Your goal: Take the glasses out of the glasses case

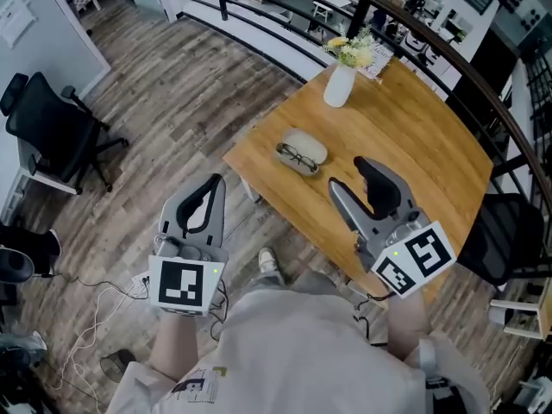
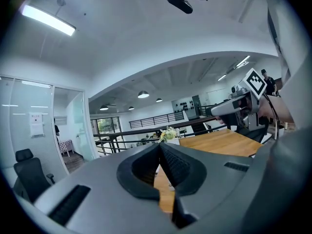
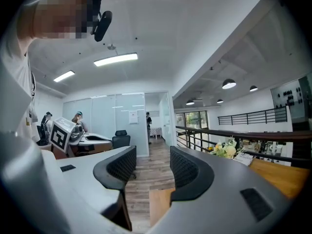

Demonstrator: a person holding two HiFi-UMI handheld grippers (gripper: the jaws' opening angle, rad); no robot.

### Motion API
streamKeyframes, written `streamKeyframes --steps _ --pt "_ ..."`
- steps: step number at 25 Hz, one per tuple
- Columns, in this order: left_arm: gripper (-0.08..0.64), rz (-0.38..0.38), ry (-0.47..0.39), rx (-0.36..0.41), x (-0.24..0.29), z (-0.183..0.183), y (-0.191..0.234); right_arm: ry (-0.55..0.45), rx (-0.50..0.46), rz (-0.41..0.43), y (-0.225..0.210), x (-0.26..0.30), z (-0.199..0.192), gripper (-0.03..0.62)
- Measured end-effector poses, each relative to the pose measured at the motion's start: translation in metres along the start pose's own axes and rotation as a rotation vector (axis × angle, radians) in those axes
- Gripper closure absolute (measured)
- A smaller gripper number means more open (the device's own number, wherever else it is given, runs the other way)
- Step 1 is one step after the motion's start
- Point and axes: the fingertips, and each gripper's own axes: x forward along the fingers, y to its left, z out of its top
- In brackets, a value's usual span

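On the wooden table (image 1: 414,136) lies a pale oval glasses case (image 1: 307,146), and dark-framed glasses (image 1: 296,157) rest in it at its near side. My right gripper (image 1: 348,172) hovers over the table just right of the case, open, with nothing between its jaws (image 3: 152,152). My left gripper (image 1: 216,179) is over the floor to the left of the table's corner; its tips meet (image 2: 159,147) and it is shut on nothing. The case does not show in either gripper view.
A white vase of flowers (image 1: 340,83) stands on the table behind the case. A black office chair (image 1: 43,132) is at the far left, another dark chair (image 1: 509,240) at the table's right. A railing (image 1: 259,11) runs behind. Cables (image 1: 90,313) lie on the floor.
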Motion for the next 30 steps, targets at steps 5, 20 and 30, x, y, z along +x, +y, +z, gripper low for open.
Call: streamKeyframes --steps 5,20,30 --pt "0.543 0.006 0.028 -0.026 0.020 -0.018 0.021 0.033 -0.001 -0.035 -0.022 0.017 -0.006 0.354" --pt "0.543 0.002 0.039 0.011 0.086 -0.018 0.011 0.014 0.088 0.012 -0.096 0.030 -0.018 0.371" --pt "0.543 -0.009 0.066 0.023 0.137 -0.034 0.014 0.042 0.118 0.132 -0.125 0.086 -0.042 0.387"
